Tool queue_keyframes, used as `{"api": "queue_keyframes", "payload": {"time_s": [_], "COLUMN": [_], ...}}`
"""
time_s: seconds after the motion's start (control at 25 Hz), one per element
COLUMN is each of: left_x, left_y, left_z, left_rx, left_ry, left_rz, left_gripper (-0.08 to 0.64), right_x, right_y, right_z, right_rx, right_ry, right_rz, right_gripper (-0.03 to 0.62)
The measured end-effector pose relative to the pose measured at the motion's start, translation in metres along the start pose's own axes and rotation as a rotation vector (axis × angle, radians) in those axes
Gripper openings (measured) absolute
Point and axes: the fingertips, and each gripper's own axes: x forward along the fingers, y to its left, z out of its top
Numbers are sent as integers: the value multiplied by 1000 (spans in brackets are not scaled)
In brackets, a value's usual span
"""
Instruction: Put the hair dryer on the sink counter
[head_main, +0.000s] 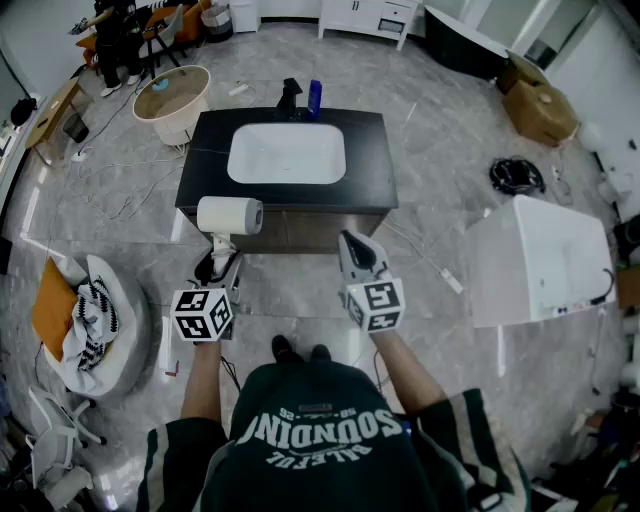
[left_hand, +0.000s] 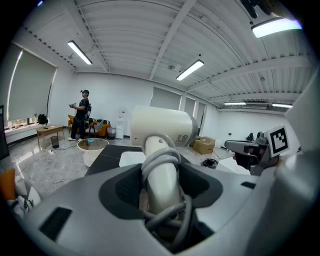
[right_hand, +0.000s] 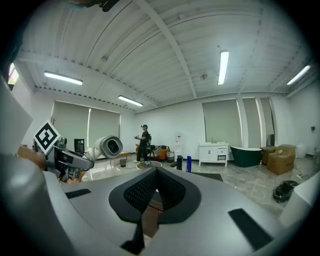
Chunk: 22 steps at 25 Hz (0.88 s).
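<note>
**Hair Dryer Clamped in Left Gripper, in Front of Sink Counter**

The hair dryer (head_main: 230, 215) is held upright by its handle between the jaws of the left gripper (head_main: 222, 268). The jaws are set wide and closed on the handle. The barrel stands above the jaw tips, lying crosswise. In the head view the dryer is seen raised off the floor at the near left front of the sink counter (head_main: 370, 150), not resting on it.

The dryer body is smooth, matte cream-white plastic: a short, thick cylindrical barrel on a rounded handle. A grey cord (left_hand: 162, 160) is looped several times round the handle and bunched at its base between the jaws.

The counter is a dark rectangular slab with a white, round-cornered basin (head_main: 287, 153) set in it.

The right gripper (head_main: 352, 248) is held beside the left one, its jaws brought together with nothing between them.
</note>
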Motion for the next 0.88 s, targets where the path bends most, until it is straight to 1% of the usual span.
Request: {"api": "queue_keyframes", "payload": {"time_s": [0.2, 0.48, 0.88], "left_x": [4, 6, 13], "left_y": [3, 8, 39], "left_z": [0, -4, -1], "left_rx": [-1, -7, -14], "left_ry": [0, 2, 8], "left_rz": [-4, -14, -19], "left_gripper": [221, 221, 221], "right_x": [4, 11, 39], "right_y": [3, 10, 25], "right_z": [-3, -2, -2], "right_rx": [0, 17, 11], "right_ry": [18, -10, 2], "right_rz": [8, 26, 28], "right_gripper": [0, 2, 1]}}
